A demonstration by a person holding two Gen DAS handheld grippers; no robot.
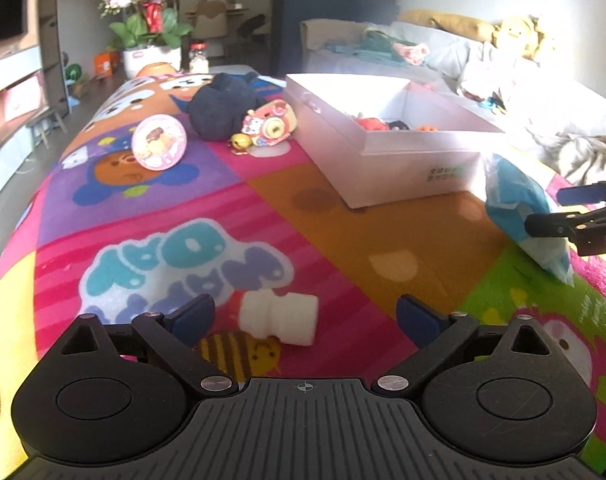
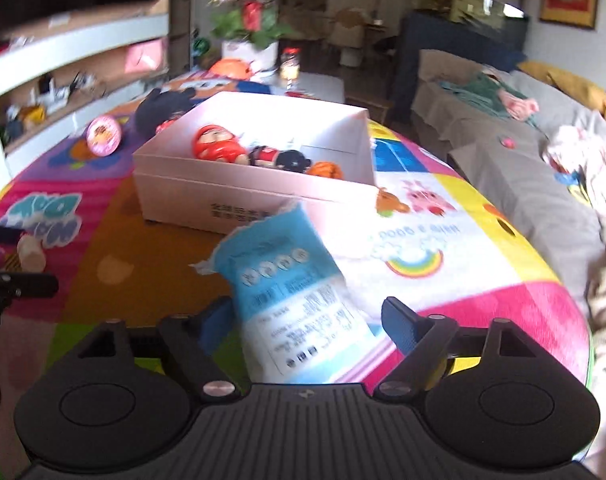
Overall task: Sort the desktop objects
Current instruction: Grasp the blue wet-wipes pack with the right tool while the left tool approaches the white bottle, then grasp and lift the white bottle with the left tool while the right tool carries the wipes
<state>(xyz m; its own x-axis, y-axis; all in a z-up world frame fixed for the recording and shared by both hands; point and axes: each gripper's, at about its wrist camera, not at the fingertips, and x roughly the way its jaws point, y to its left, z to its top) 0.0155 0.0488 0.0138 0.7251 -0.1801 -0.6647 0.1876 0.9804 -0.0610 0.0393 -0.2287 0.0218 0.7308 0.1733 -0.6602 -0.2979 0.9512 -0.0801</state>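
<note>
Sorting is partway done I'd say; the white box (image 2: 259, 184) already has a few small toys in it, and plenty still sits out on the worktop (image 1: 343, 240), which is covered by a bright cartoon cloth.

Going left to right: a round pink tin (image 1: 159, 142) stands toward the far left edge; next to it a dark plush (image 1: 223, 106) and a pink toy camera (image 1: 267, 126) lie just beside the box's left wall; nearer the front edge, a small white bottle (image 1: 279, 318) lies on its side between the fingers of the left gripper (image 1: 303, 320), which are spread apart and not touching it as far as I can see.

Then the box in the middle; then the blue-and-white packet (image 2: 295, 300) in front of its near wall, lying tilted between the fingers of the right gripper (image 2: 307, 320); those are wide apart too, not pressing on it.

Next move, my guess: close on the bottle or the packet and carry it over the box's rim; the rim is fairly high, so it needs a lift first.

Room-wise, the orange patch in front of the box is clear; the right edge drops off toward a sofa (image 2: 523, 184), and the 2 grippers sit fairly near each other.
</note>
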